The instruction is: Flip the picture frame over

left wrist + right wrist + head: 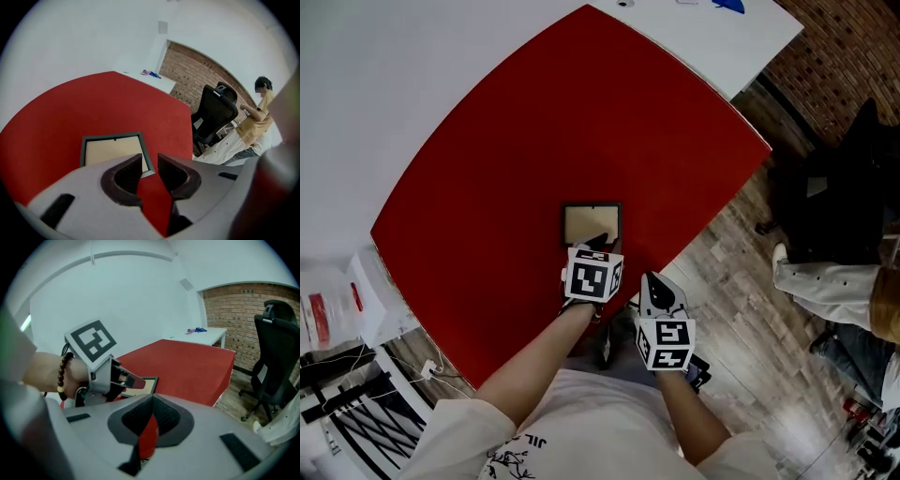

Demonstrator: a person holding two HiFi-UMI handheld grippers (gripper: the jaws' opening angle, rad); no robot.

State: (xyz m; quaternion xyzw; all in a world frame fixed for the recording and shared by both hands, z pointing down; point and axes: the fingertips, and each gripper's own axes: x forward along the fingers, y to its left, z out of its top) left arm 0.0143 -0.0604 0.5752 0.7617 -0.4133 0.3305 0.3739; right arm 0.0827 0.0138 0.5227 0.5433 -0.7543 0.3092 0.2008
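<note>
Picture frame (592, 223): flat on red desk (487, 169), centre of head view; likely light, rigid, possibly glazed.
Hold point: lower edge rim.
Left gripper (150, 161): jaws parted, empty, over frame's lower-right corner.
Right gripper (151, 414): closed, empty.

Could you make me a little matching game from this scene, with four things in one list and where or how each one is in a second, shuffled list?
Things:
1. picture frame
2. left gripper
3. right gripper
4. office chair

Place or state:
A. jaws apart, at the frame's near edge
B. standing on the wooden floor, off to the side of the table
C. lying flat on the red cloth
D. jaws together, nothing held

Pairs: 1-C, 2-A, 3-D, 4-B
</note>
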